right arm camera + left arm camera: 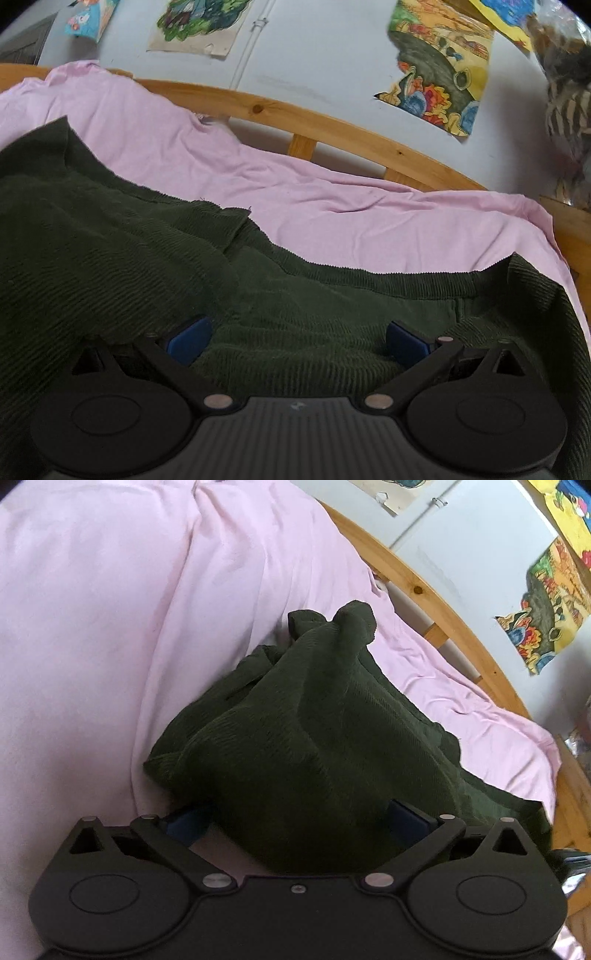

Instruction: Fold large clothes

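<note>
The dark green garment (303, 738) lies bunched in the middle of the frame on the pink bed sheet (110, 627), ready to be folded. Left gripper (295, 819) and right gripper (295, 339) have jaws spread wide, pinching nothing.

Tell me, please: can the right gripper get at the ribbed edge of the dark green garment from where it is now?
Probably yes. The right gripper is open over the dark green garment, and the ribbed edge lies uncovered just ahead on the pink sheet.

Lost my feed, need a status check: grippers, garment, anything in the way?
Left hand-held gripper open, right hand-held gripper open, neither gripping. Dark green garment bunched on pink sheet. Nothing in the way.
</note>
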